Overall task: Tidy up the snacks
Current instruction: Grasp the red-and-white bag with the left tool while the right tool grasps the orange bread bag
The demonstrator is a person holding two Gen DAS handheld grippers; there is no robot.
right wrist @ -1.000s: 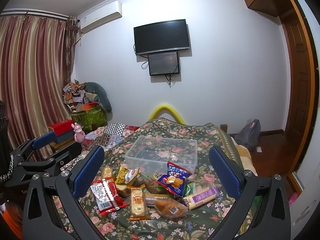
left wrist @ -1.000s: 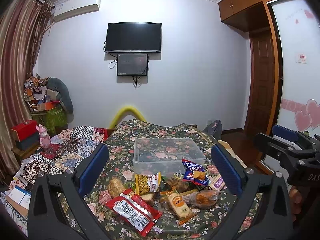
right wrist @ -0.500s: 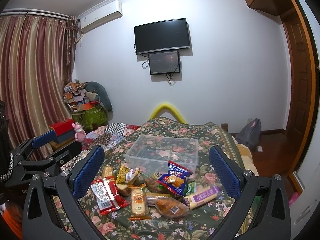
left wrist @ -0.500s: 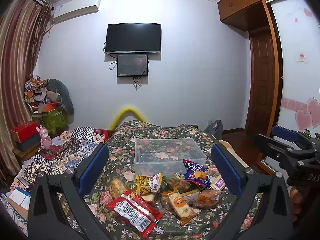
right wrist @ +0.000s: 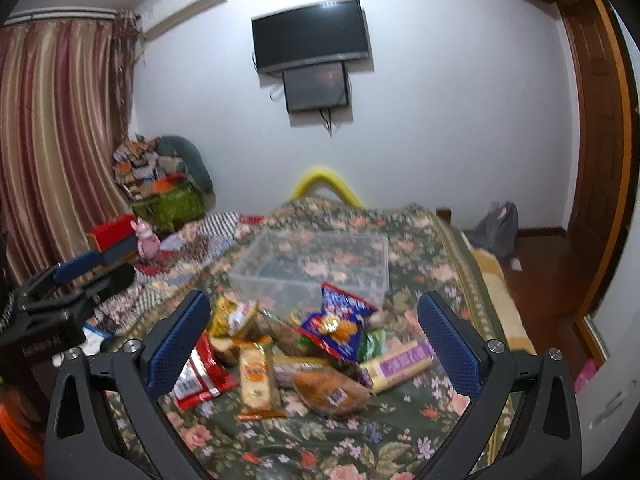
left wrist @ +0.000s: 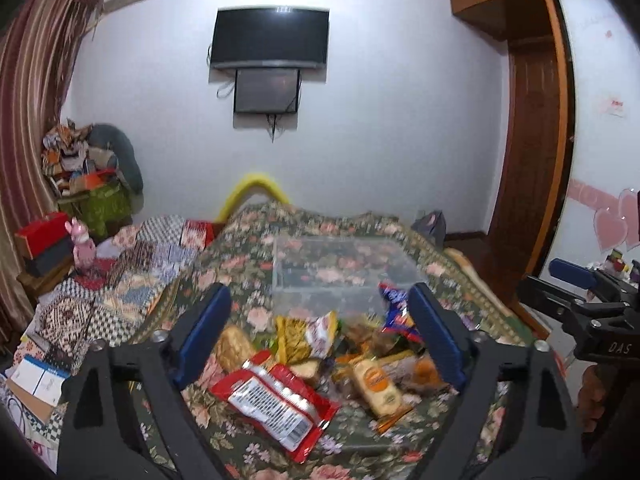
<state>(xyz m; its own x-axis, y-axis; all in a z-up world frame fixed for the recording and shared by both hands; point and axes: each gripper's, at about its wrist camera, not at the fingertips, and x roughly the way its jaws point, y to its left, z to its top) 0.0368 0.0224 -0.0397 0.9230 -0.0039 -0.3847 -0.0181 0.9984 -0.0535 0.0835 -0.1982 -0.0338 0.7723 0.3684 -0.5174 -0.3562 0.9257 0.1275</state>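
Both our left claw (left wrist: 316, 334) and right claw (right wrist: 314, 336) gape empty above the snacks (right wrist: 304, 348); we lower squarely onto one packet; the box (right wrist: 316, 266) waits just beyond.

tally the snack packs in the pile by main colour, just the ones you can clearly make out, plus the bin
Red: 1, the red pack
Blue: 1, the blue chip bag
Purple: 1, the purple bar
Yellow or orange: 3, the yellow bag, the cracker pack, the bread pack
Clear: 1, the empty bin
Total: 7. Others in the pile are too hidden to count.
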